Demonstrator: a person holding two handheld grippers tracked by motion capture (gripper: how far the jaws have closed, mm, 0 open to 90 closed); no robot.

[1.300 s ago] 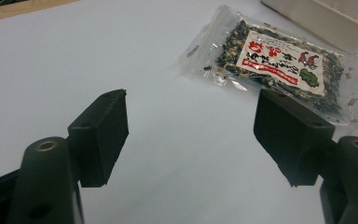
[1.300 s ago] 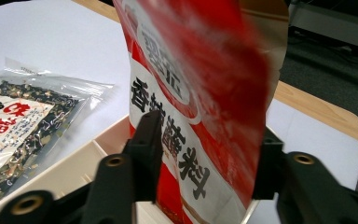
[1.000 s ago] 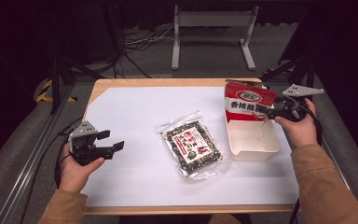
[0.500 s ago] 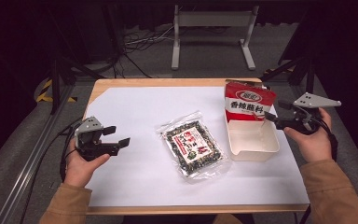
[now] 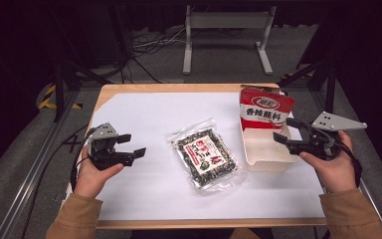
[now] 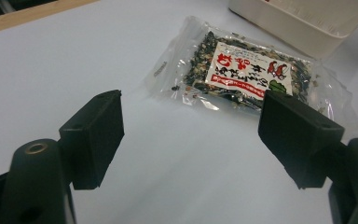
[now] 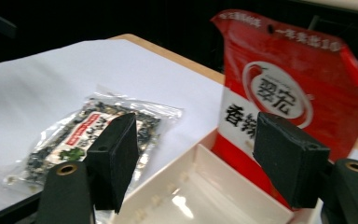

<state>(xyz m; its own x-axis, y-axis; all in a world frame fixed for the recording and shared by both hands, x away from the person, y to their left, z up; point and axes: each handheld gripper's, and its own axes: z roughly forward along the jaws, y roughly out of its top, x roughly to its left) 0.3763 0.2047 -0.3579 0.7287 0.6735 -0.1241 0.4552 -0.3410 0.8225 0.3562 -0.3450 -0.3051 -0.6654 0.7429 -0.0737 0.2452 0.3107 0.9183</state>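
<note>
Gripper (image 5: 287, 130) jaws apart, glossy red pouch (image 5: 265, 109), crinkly clear packet (image 5: 205, 158)

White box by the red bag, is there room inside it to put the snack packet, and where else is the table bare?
The white box is bare in its near part; the red seasoning bag stands at its far end. The white sheet is free behind the seaweed snack packet and between it and the left hand-held gripper. It is crowded between packet and box.

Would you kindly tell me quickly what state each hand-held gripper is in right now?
Left hand-held gripper: open, holding nothing.
Right hand-held gripper: open, holding nothing.
</note>
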